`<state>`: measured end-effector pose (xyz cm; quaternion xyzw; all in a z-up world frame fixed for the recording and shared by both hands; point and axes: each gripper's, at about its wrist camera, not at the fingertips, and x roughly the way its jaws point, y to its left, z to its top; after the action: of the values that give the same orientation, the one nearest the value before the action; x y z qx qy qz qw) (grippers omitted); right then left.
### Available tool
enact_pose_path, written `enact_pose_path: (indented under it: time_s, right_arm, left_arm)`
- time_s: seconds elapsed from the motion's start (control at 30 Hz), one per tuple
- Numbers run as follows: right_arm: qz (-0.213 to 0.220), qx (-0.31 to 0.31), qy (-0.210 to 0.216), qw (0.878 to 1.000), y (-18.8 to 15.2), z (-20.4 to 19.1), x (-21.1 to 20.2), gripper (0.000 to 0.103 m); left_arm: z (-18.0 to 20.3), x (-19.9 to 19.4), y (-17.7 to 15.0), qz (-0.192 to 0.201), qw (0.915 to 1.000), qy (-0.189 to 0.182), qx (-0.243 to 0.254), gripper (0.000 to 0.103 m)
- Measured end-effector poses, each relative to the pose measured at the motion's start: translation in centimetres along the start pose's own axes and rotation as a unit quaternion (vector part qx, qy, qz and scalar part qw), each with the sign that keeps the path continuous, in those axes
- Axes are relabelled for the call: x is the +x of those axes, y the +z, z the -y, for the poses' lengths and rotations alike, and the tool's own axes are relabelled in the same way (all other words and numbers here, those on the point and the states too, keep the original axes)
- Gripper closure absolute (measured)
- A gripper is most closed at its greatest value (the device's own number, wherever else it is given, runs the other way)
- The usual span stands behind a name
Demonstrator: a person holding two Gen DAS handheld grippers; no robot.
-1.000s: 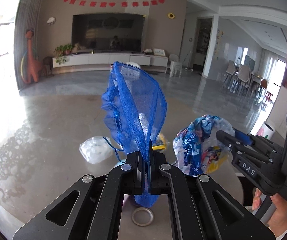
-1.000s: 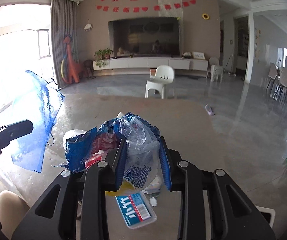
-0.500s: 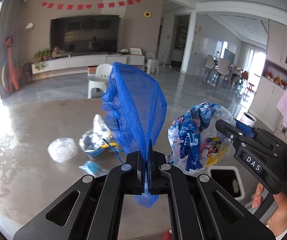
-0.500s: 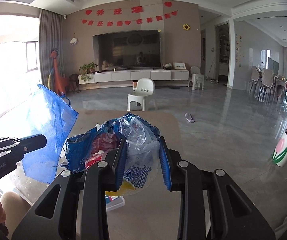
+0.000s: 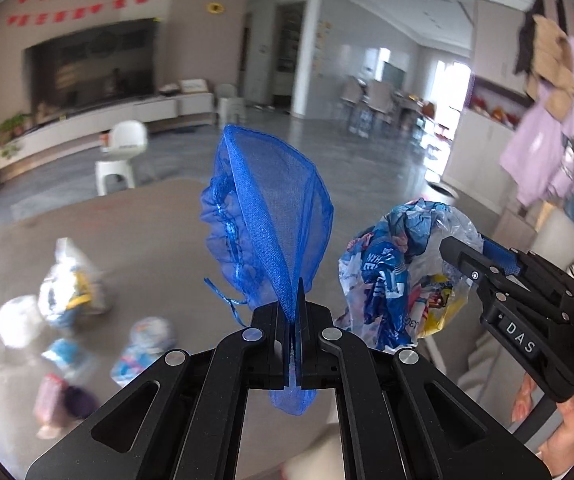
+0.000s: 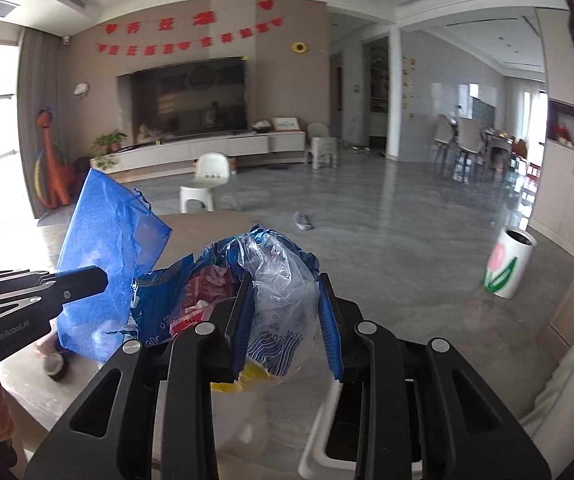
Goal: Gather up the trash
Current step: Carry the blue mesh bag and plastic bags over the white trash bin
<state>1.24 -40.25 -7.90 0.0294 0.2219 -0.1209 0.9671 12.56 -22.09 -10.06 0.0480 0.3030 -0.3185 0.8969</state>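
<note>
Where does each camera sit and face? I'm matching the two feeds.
Left wrist: on the left gripper, facing the table and living room; its fingers pinch a blue mesh bag.
Right wrist: on the right gripper, facing the TV wall; its fingers squeeze a wad of plastic wrappers.
Shared: each sees the other gripper, both loads and the white chair.

a sheer royal-blue mesh pouch (image 5: pixel 271 216) is seen between the black left tongs (image 5: pixel 295 312). a crumpled wrapper bundle (image 6: pixel 271 280), printed blue, white, red and yellow, is seen between the blue-padded black right tongs (image 6: pixel 287 320). right of these, a white bin (image 6: pixel 507 264) is patterned with a pink tulip and green leaves. the tabletop (image 5: pixel 135 216) beyond is grey-brown.
</note>
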Motion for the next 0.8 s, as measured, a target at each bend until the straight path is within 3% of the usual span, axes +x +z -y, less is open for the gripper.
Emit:
enact_pose_path:
  time_s: [0.4, 0.8]
  right_arm:
    - [-0.027, 0.053, -0.093, 0.994, -3.8, 8.9, 1.0, 0.070]
    - [-0.053, 0.069, -0.145, 0.986, -6.8, 14.2, 1.2, 0.070]
  left_arm:
    - [9.9, 8.1, -0.6, -0.056, 0.9938, -0.081, 0.050, 0.102]
    - [16.8, 15.6, -2.5, -0.123, 0.9839, -0.108, 0.072, 0.102]
